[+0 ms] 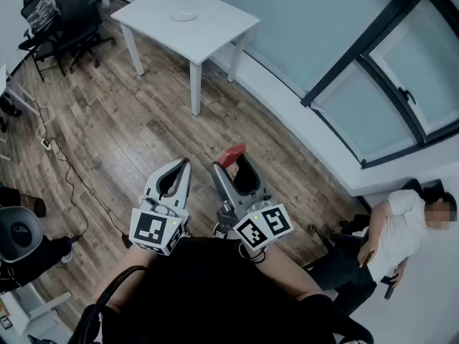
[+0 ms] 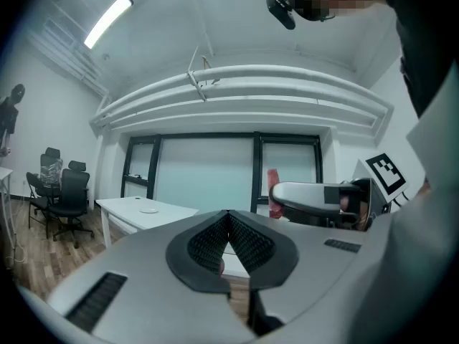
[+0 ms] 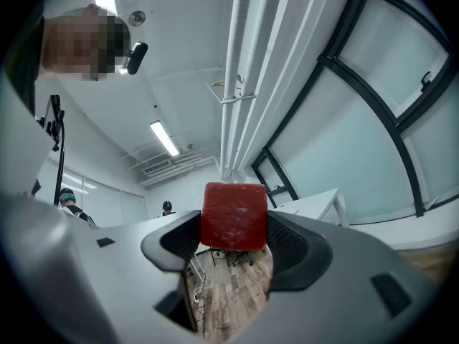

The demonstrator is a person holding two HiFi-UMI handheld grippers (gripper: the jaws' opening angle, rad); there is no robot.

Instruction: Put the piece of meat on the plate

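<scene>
Wood floor (image 1: 129, 120), glazed wall on the right. One white table (image 1: 208, 27) stands well ahead of you, carrying one plate (image 1: 183, 16). Two black chairs (image 1: 72, 6) sit at the far left. One person (image 1: 401, 224) is seated at the right.

You hold two grippers side by side over the floor. Your left gripper (image 1: 183, 165) has its jaws closed together, with nothing between them. Your right gripper (image 1: 231, 160) has its jaws spread wide and clamped on the one piece of meat (image 3: 234, 216), a red block at the jaw tips. The meat is well apart from the plate.
</scene>
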